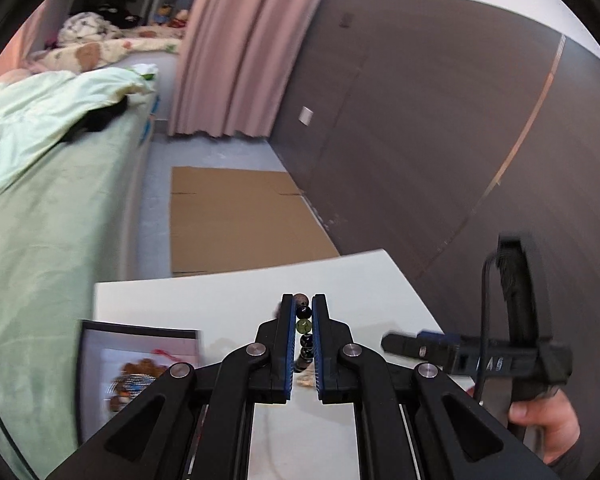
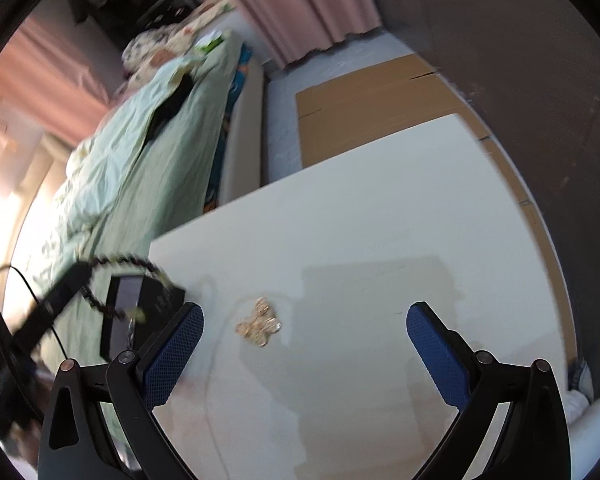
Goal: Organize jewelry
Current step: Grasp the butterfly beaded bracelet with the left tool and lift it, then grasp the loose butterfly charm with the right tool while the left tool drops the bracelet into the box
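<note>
While the left hand-held gripper (image 1: 304,330) pinches the beaded bracelet (image 1: 304,334) above the bench (image 2: 360,208) near its left edge, beside the dark box (image 1: 140,364) of jewelry, the right hand-held gripper (image 2: 304,334) hangs spread over the gold piece (image 2: 260,322) mid-bench. That piece seems still unsorted. No writing is legible.

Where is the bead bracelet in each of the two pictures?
Left wrist view: the bead bracelet is low in the middle, pinched between the left gripper fingers.
Right wrist view: it hangs as a blurry loop at the left, beside the dark box.
Shared landmark: the gold jewelry on the white table, peeking behind the fingers in the left view.
</note>
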Motion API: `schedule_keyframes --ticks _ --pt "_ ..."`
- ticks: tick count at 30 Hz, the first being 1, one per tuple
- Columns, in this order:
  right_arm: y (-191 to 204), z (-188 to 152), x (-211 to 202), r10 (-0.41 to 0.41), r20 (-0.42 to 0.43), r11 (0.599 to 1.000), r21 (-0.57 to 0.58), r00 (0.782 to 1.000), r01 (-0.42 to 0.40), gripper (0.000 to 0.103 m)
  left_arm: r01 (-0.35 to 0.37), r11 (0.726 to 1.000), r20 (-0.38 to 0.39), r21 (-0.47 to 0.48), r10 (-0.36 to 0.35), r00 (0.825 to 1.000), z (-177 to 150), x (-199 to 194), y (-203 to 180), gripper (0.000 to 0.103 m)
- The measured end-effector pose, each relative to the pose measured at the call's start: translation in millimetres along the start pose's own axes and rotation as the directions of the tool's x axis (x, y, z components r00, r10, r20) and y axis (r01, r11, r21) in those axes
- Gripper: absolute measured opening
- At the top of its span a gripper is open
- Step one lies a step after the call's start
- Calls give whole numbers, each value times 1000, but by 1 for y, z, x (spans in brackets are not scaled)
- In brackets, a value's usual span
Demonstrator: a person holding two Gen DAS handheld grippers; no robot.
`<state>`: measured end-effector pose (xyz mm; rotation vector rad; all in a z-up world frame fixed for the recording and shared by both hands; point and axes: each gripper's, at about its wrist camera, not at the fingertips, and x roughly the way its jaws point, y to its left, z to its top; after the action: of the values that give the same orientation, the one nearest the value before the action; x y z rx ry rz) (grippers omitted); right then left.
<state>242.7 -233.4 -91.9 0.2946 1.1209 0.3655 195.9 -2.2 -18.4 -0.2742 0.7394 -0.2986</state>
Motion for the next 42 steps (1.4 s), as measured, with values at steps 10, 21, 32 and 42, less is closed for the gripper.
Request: schedule_keyframes --ticks 10,21,32,42 --pt "47 -15 47 -72 -116 980 -194 991 49 92 -36 995 29 -88 39 999 2 -24 40 7" --pt "68 -36 70 -216 -104 896 -417 971 155 92 -69 988 34 -137 74 997 -8 -43 65 7" --pt "76 -34 61 -228 -52 854 -489 972 174 40 -84 980 25 -178 89 996 -13 -49 82 7" --pt "98 -25 15 -56 61 909 -409 997 76 40 -94 957 -123 -276 62 990 -21 -28 100 12"
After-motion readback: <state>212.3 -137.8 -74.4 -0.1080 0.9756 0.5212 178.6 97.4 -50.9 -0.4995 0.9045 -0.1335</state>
